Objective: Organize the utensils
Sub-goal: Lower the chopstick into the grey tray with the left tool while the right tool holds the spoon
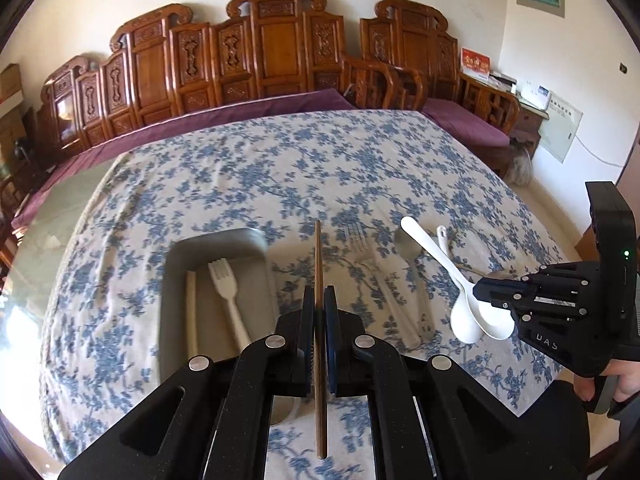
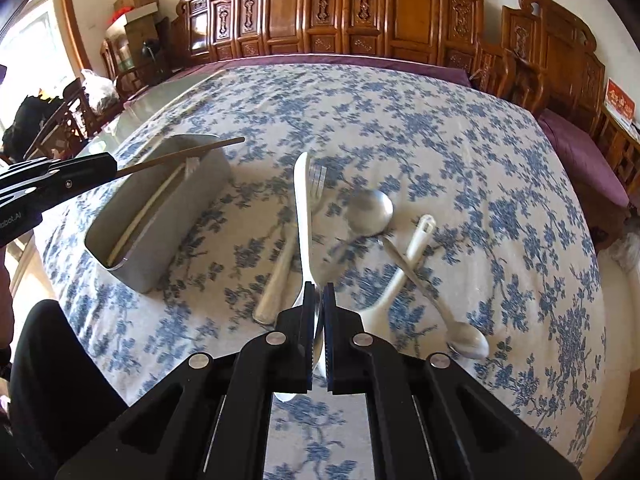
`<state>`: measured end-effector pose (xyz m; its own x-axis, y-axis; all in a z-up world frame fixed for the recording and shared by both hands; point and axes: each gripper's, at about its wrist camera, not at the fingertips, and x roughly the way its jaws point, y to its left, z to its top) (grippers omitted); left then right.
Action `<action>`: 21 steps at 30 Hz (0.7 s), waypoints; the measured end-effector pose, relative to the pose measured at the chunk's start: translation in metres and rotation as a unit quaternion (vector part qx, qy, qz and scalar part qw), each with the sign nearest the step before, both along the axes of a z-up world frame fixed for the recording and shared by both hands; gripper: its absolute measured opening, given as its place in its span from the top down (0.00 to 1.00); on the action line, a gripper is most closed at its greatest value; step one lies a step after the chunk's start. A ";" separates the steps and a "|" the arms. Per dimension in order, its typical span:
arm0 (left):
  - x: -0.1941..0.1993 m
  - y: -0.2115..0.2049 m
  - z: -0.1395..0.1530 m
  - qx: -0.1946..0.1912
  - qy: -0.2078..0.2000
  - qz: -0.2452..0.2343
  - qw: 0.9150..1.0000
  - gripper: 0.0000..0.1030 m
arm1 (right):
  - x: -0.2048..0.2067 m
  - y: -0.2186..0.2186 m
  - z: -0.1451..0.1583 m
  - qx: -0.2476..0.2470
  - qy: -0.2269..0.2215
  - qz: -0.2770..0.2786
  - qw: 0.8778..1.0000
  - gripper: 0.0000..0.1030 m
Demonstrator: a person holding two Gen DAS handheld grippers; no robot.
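Carrying a brown chopstick pinched between its closed jaws, the left gripper is hanging over the flower-patterned tablecloth, just to the right of the gray tray, while the right gripper is clamping a white plastic spoon by the neck near its bowl. In the left wrist view the chopstick is running straight along the gripper's own line, its far tip pointing toward the table's far edge, roughly parallel to the tray's long sides; the tray, already holding a white plastic fork and a pale chopstick, is lying beside it on the left. The left hand is looking the nearer of the two to the tray, so a short sideways shift appears to be all the drop needs. The right gripper's spoon is pointing handle-first toward the far edge, with the tray well off to its left. Waiting loose on the cloth near the table's middle are a metal fork, a large metal spoon, a small metal spoon and a second white spoon, the last two crossing each other.
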<state>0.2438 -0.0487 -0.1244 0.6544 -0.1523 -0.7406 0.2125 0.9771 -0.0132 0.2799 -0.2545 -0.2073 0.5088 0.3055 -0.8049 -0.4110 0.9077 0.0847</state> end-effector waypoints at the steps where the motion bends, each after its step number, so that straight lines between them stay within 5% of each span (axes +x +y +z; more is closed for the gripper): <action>1: -0.001 0.006 0.001 -0.002 -0.001 0.003 1.000 0.96 | -0.001 0.005 0.001 0.000 -0.001 0.002 1.000 0.95; 21: 0.002 0.095 -0.020 0.002 0.011 0.076 0.997 0.96 | -0.005 0.073 -0.001 0.013 0.009 0.040 0.999 0.95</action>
